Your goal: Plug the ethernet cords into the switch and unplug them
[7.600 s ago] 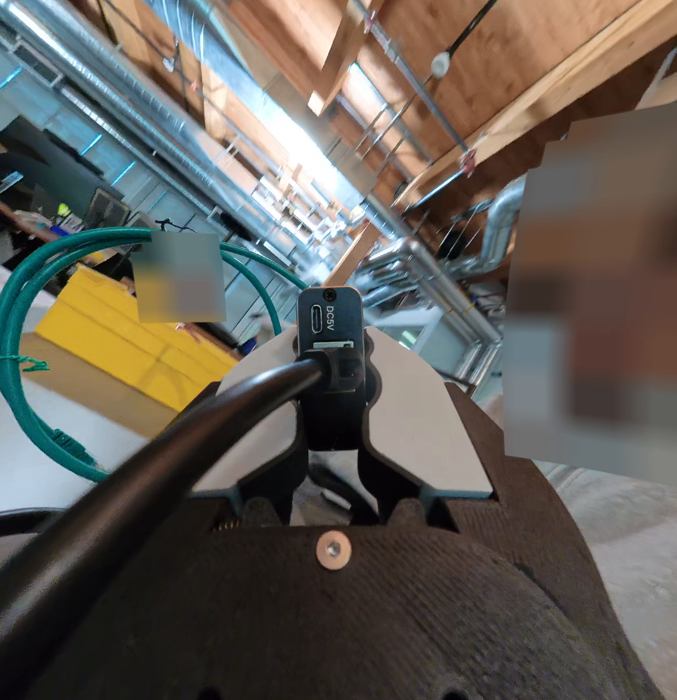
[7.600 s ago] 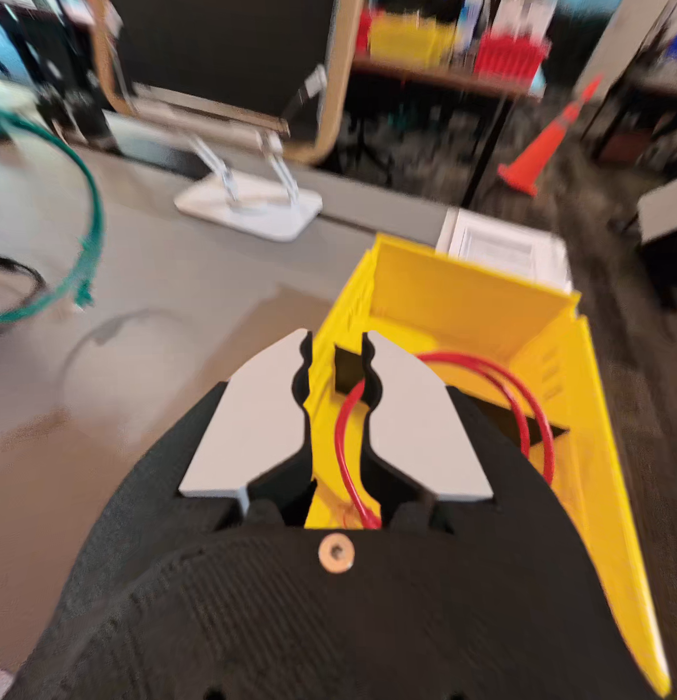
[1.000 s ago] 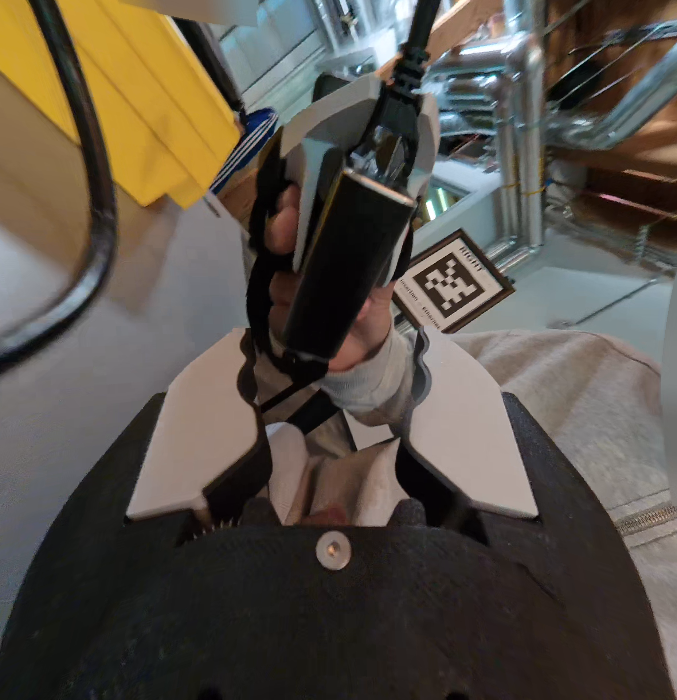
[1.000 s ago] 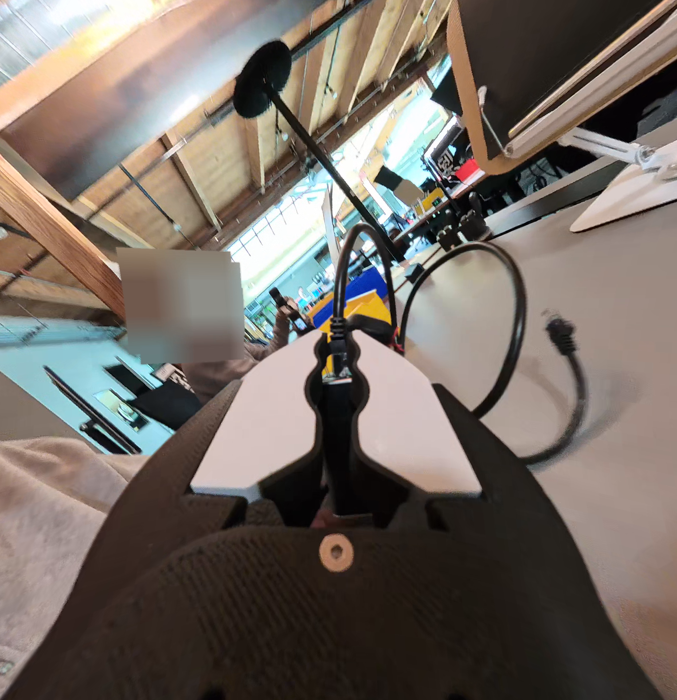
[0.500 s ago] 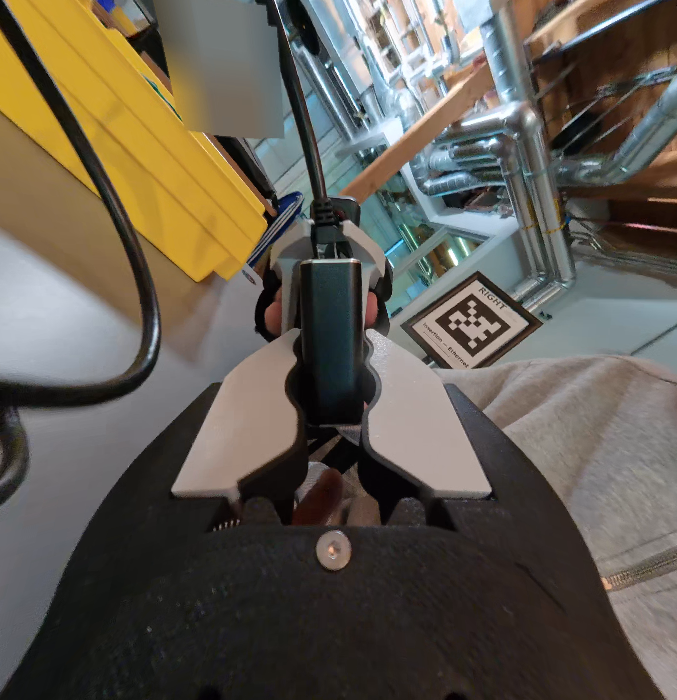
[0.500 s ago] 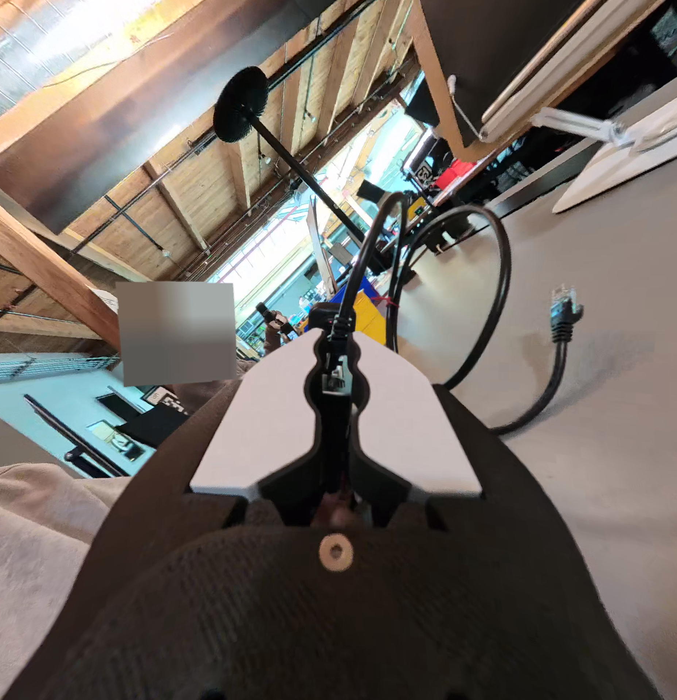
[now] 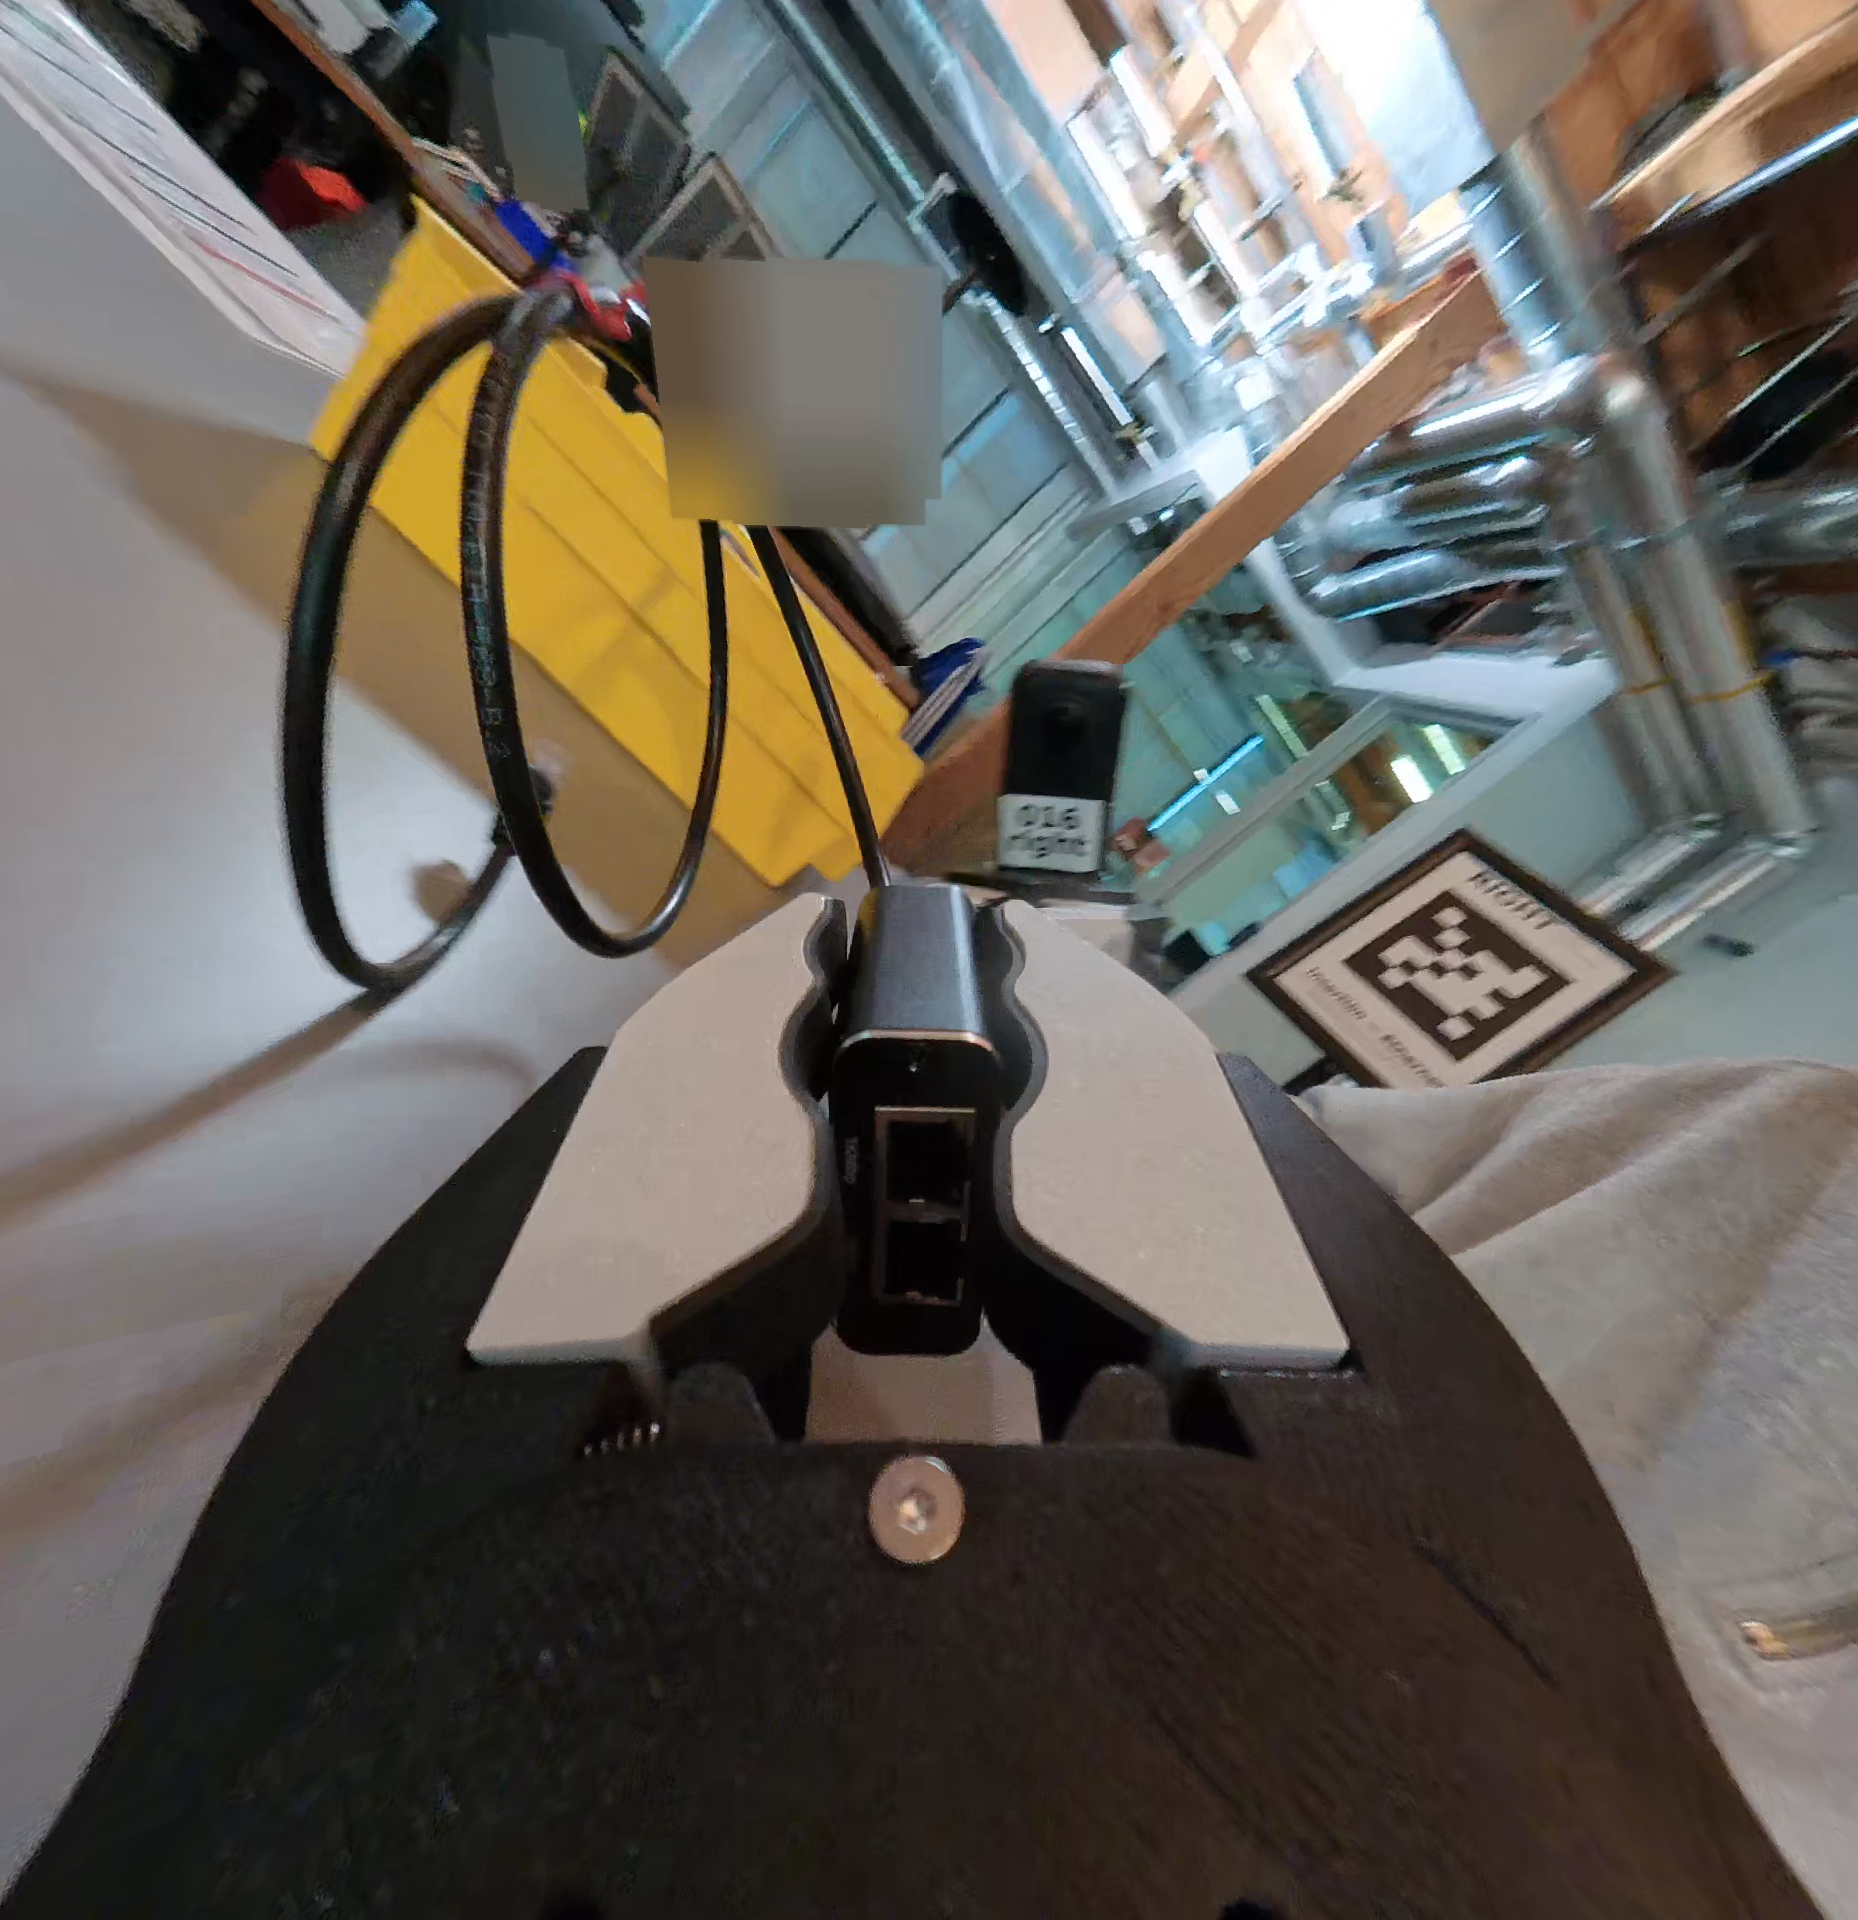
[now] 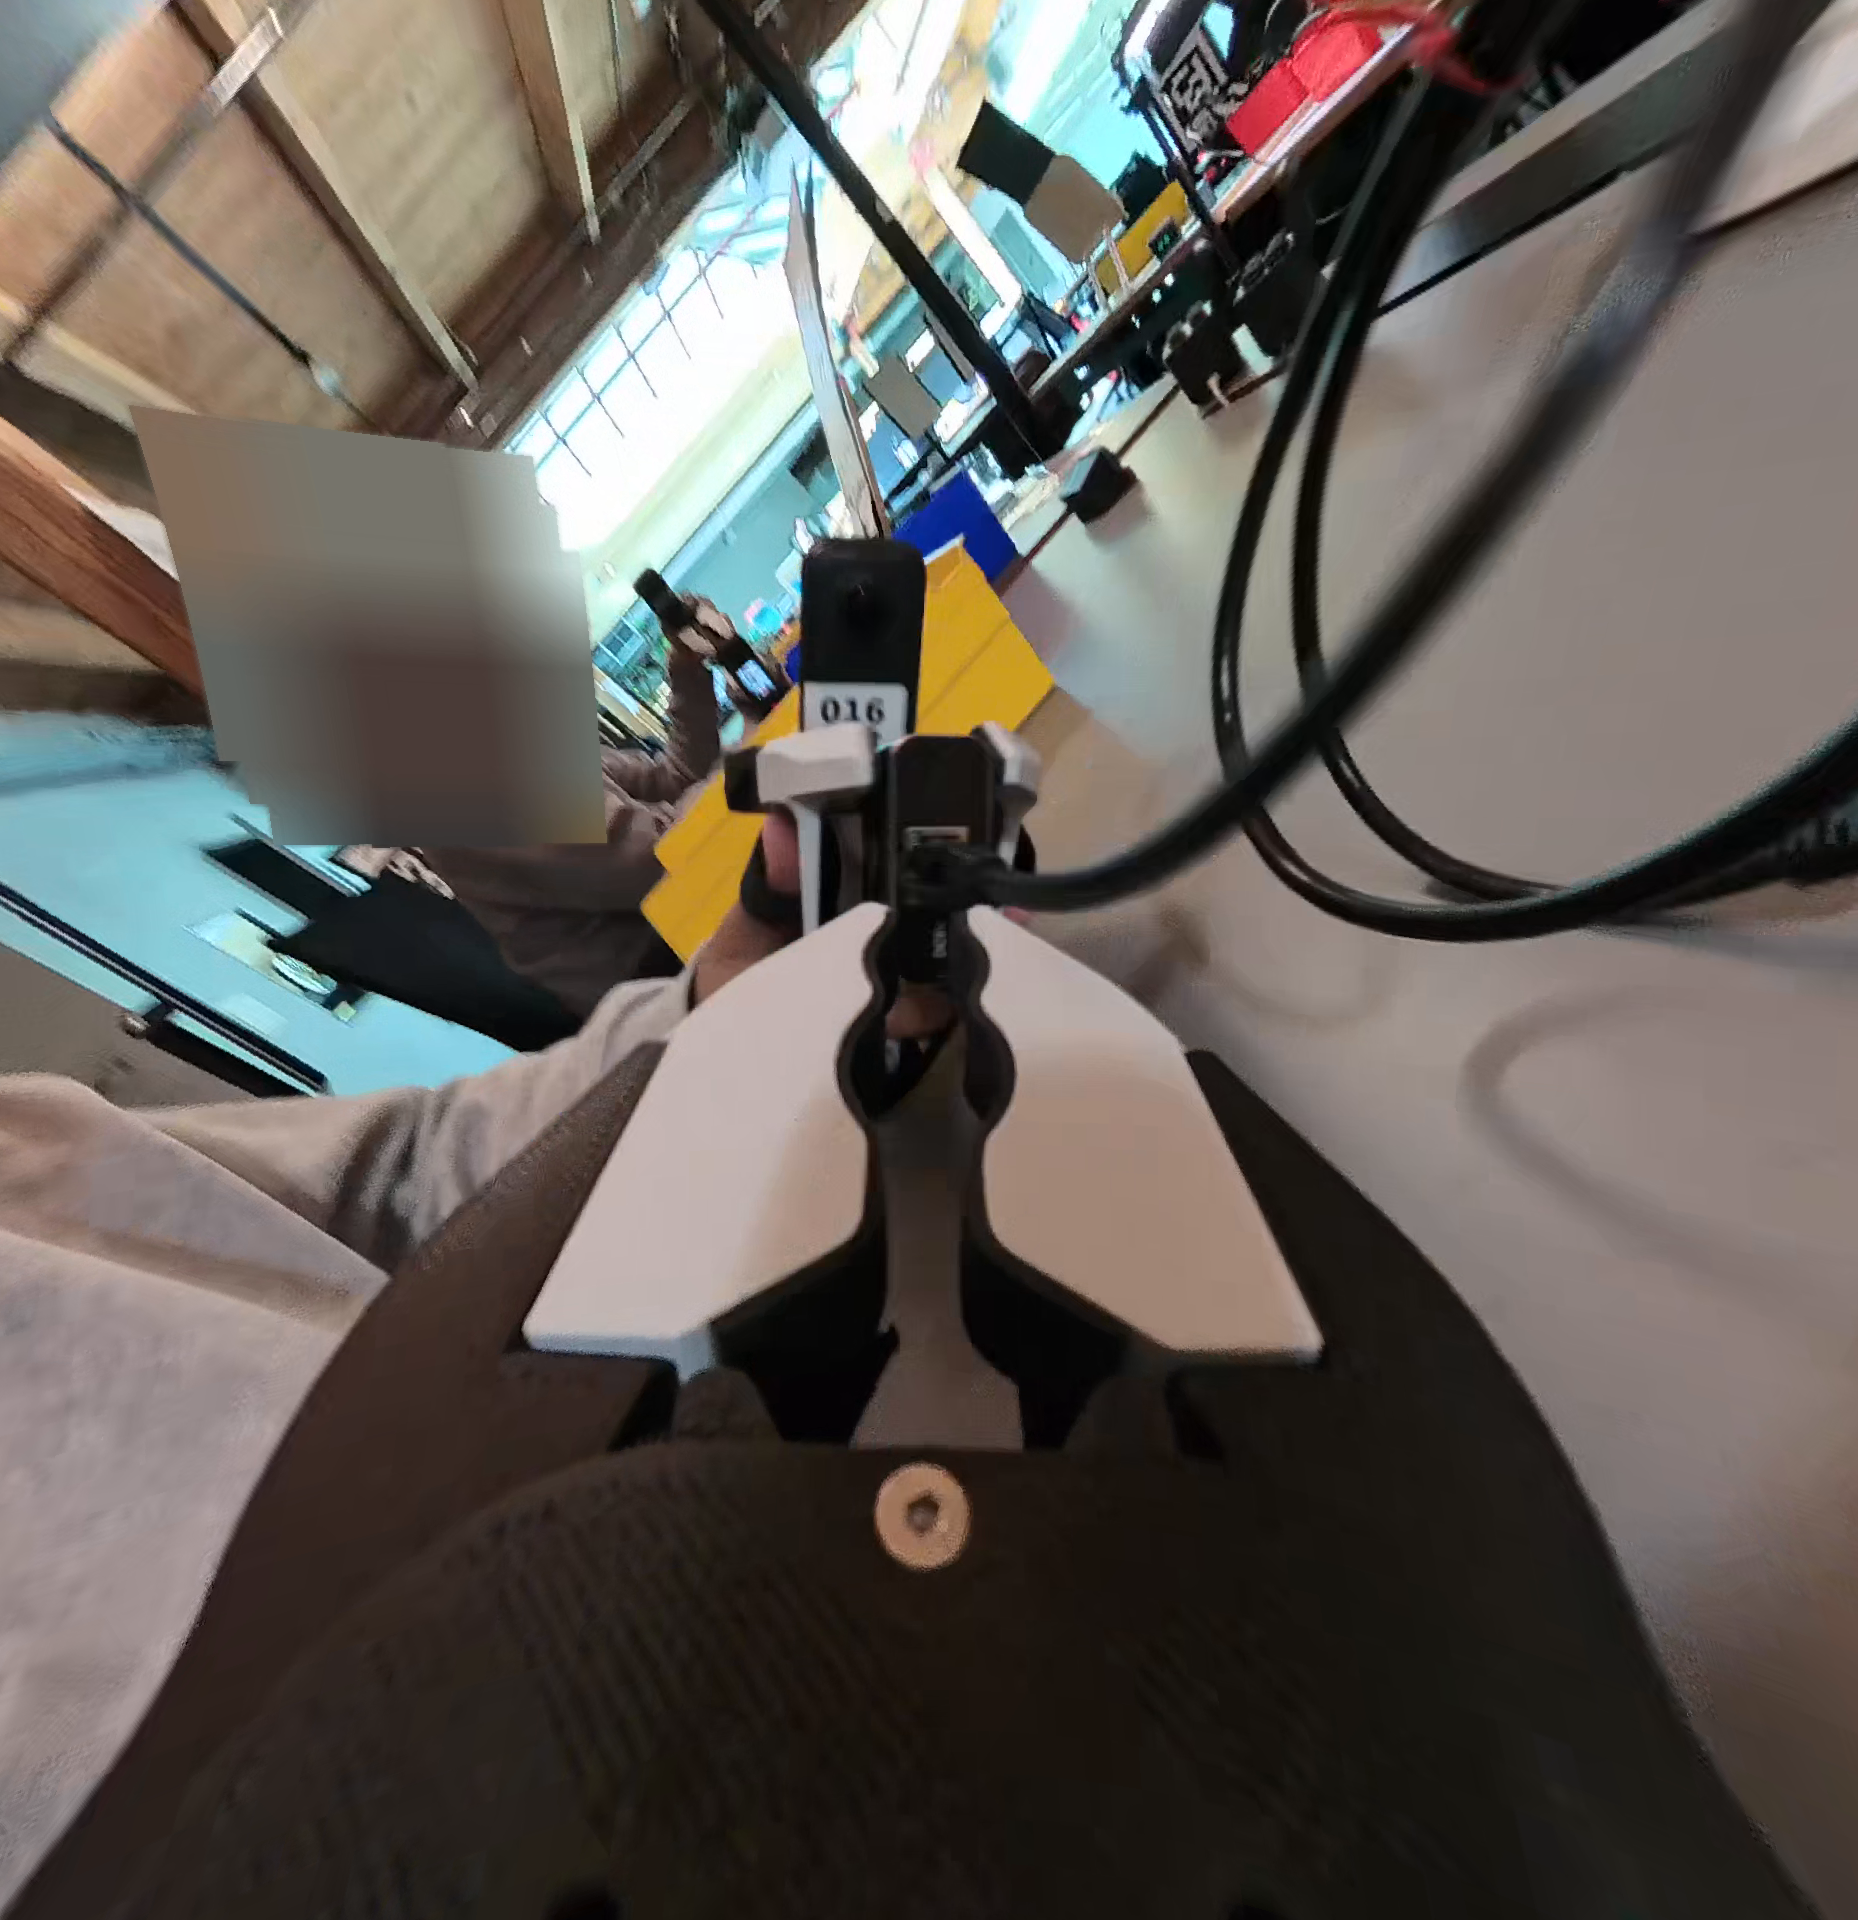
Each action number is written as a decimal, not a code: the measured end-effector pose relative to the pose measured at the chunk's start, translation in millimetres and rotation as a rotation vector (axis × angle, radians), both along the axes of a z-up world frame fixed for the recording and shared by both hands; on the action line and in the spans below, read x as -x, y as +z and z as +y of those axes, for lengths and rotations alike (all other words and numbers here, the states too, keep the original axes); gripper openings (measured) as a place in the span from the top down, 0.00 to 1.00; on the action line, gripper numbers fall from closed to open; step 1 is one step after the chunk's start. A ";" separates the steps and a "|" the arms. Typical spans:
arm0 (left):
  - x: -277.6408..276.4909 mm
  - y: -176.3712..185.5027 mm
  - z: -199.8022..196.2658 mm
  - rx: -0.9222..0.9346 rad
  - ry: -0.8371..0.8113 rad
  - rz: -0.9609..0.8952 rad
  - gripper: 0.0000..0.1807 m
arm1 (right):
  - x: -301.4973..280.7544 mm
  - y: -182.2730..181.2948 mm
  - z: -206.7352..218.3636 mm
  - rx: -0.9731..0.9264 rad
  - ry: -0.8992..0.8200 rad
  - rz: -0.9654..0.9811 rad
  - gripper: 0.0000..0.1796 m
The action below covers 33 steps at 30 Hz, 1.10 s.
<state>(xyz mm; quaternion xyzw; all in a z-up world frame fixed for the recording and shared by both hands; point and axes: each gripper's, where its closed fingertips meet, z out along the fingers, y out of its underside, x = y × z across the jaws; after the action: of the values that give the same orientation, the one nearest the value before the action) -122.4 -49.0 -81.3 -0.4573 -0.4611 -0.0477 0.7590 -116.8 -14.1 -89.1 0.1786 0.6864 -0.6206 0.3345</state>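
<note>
Currently the left tool [image 7: 914, 920] is clenched on the small black switch [image 7: 909, 1174]. The switch's long axis runs along the fingers, and its two stacked ports face back toward the tool's own wrist, both empty. A thin black lead [image 7: 811, 675] leaves the switch's far end, past the fingertips.

The looped black ethernet cord [image 7: 307, 665] hangs ahead and to the left of this tool, over the table [image 7: 125, 883] and in front of a yellow bin [image 7: 592, 582]. Its plug end is too blurred to place.

The right tool [image 8: 920, 935] points at the switch from the opposite, lead end. Its jaws are nearly together, but I cannot tell whether they pinch anything — dark shapes fill the gap. My read: the ports point away from the right tool, so either the switch gets turned or a plug has to come in from the left tool's wrist side.

Surface is plain grey. The room is a workshop with timber beams and metal ducts. A square-patterned marker board [image 7: 1455, 966] stands ahead-right, and a grey sleeve [image 7: 1579, 1299] sits close on the right.
</note>
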 end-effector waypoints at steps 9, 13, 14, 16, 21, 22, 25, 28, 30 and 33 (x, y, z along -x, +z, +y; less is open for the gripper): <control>-3.5 -19.2 6.8 0.207 -0.079 0.024 0.86 | 9.3 -6.6 2.5 -0.135 -0.060 0.766 0.86; -10.6 -19.0 23.5 0.256 -0.160 0.061 0.86 | -3.3 -33.3 -1.5 -0.229 0.066 0.905 0.80; -12.1 -19.8 26.5 0.271 -0.174 0.065 0.86 | -9.4 -37.7 -2.5 -0.234 0.102 0.895 0.80; -12.8 -20.9 29.0 0.292 -0.180 0.069 0.87 | -20.5 -41.8 -3.9 -0.231 0.157 0.843 0.81; -15.4 -19.8 38.2 0.282 -0.205 0.078 0.86 | -33.0 -48.3 -4.8 -0.248 0.244 0.668 0.88; -15.5 -18.9 39.5 0.278 -0.205 0.083 0.86 | -34.1 -47.5 -4.7 -0.244 0.253 0.641 0.90; -15.9 -15.6 39.1 0.256 -0.203 0.101 0.87 | -34.6 -44.0 -3.6 -0.225 0.256 0.620 0.91; -11.7 -9.5 33.1 0.217 -0.147 0.126 0.79 | -33.6 -35.6 -3.7 -0.195 0.239 0.645 0.91; -4.9 -8.8 27.6 0.218 -0.081 0.125 0.58 | -29.5 -31.0 -3.0 -0.180 0.210 0.671 0.91; -7.3 -12.0 32.3 0.216 -0.129 0.102 0.56 | -22.9 -24.9 -1.5 -0.154 0.178 0.667 0.91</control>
<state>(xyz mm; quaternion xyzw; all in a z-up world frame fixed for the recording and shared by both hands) -115.1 -16.7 -93.4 -0.5668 -0.3941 -0.0234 0.7231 -93.9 -15.6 -114.1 -0.0696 0.8156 -0.5596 0.1300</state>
